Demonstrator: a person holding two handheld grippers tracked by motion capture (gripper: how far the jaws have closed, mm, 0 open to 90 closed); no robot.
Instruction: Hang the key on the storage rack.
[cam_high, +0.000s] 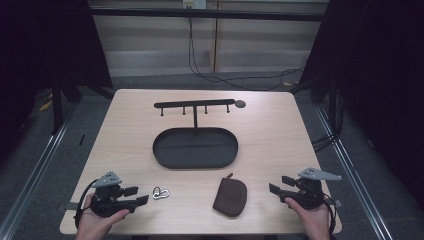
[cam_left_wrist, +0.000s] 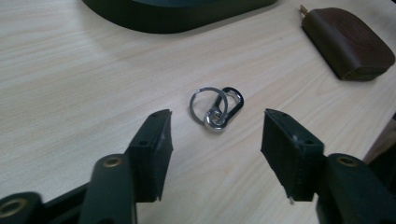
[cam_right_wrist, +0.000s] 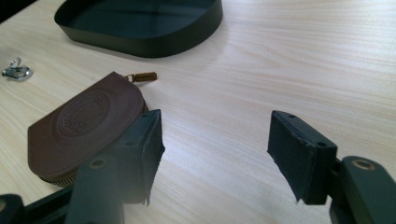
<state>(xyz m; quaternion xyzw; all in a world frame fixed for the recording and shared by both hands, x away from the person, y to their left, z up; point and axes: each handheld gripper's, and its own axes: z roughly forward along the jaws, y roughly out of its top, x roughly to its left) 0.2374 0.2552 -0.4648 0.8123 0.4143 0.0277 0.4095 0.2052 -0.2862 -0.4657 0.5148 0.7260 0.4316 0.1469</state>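
A small key ring with a black and silver carabiner (cam_high: 160, 193) (cam_left_wrist: 216, 108) lies flat on the wooden table (cam_high: 270, 135). My left gripper (cam_high: 141, 195) (cam_left_wrist: 215, 135) sits just left of it, open, jaws spread wide and empty. A brown leather zip pouch (cam_high: 230, 197) (cam_right_wrist: 79, 126) (cam_left_wrist: 348, 43) lies near the front edge. My right gripper (cam_high: 276, 184) (cam_right_wrist: 215, 140) rests to its right, open and empty, its left jaw beside the pouch. A black oval tray (cam_high: 195, 148) (cam_right_wrist: 140, 28) (cam_left_wrist: 177, 11) with an upright hook rack (cam_high: 195, 105) stands mid-table.
A small grey disc (cam_high: 240, 104) is at the rack's right end. Bare wood lies between the tray and the front objects. Cables (cam_high: 235, 79) run on the floor behind the table; dark curtains flank both sides.
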